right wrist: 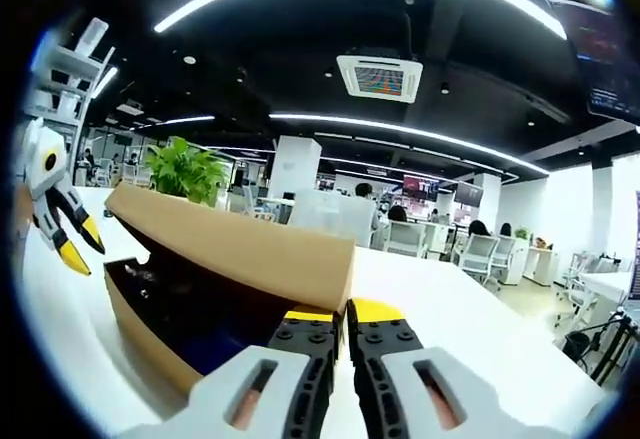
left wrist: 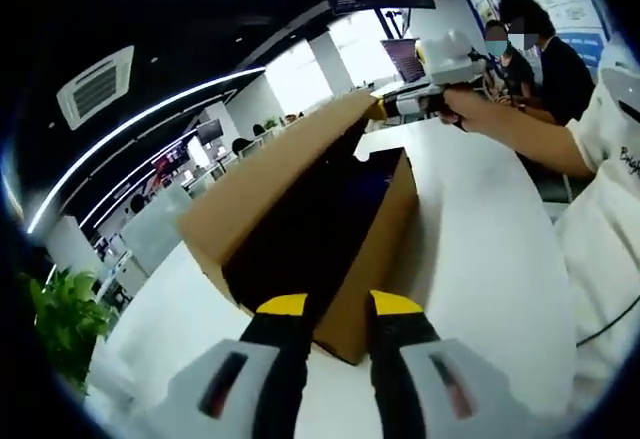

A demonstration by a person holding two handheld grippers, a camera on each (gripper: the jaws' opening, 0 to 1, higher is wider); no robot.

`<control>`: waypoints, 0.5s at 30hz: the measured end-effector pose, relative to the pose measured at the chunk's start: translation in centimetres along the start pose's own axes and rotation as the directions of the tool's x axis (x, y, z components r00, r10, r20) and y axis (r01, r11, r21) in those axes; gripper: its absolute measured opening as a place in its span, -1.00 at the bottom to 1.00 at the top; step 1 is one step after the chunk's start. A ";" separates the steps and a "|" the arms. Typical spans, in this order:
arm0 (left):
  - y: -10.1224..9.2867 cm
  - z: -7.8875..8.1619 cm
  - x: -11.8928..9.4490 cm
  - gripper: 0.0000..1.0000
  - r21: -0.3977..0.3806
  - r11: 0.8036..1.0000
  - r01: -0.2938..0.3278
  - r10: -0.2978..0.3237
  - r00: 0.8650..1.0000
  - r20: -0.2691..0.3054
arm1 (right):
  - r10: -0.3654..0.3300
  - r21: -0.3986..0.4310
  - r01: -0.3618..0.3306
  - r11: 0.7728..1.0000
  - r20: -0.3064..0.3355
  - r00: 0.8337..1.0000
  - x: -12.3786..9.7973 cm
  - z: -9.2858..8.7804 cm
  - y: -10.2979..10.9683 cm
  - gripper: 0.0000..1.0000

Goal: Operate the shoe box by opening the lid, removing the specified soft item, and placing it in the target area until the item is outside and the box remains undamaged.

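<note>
A brown cardboard shoe box (left wrist: pixel 375 259) stands on the white table (left wrist: pixel 480 259) with its lid (left wrist: pixel 270 184) raised at a slant over a dark inside. Something dark blue (right wrist: pixel 215 351) lies within, unclear in shape. My right gripper (right wrist: pixel 343 312) is shut on the lid's (right wrist: pixel 240 244) free edge and holds it up; it also appears at the lid's far corner as the right gripper (left wrist: pixel 405 106). My left gripper (left wrist: pixel 340 306) is open just before the box's near corner, touching nothing. From the other side the left gripper (right wrist: pixel 80 244) hangs open beyond the box's left end.
A person's arm and white sleeve (left wrist: pixel 610 159) reach in from the right. Other people (left wrist: pixel 545 59) sit behind. A green plant (right wrist: pixel 185 171) stands past the box, and another plant (left wrist: pixel 60 324) near the table edge. Office chairs (right wrist: pixel 480 254) fill the background.
</note>
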State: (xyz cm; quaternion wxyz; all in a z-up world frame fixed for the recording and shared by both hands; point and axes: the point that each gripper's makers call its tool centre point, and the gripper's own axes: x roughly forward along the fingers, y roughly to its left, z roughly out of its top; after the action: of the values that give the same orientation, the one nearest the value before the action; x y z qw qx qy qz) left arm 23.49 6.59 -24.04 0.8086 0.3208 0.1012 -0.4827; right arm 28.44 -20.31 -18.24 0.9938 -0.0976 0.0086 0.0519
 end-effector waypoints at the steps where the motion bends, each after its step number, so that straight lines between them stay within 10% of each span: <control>1: -0.1 -0.2 0.1 -0.57 0.021 1.000 0.011 -0.010 1.000 -0.012 | 0.002 0.001 -0.002 1.000 -0.001 1.000 0.0 0.0 0.0 -0.97; 15: -0.5 -1.5 0.4 -0.64 0.029 0.993 0.110 -0.105 0.985 -0.137 | 0.035 -0.022 -0.036 0.999 -0.037 0.999 0.7 0.5 -0.3 -0.97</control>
State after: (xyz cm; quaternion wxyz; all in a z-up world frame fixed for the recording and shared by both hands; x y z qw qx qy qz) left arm 23.48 7.06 -25.57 0.7666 0.3618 0.1642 -0.5045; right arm 29.13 -20.44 -17.74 0.9913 -0.1094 0.0280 0.0679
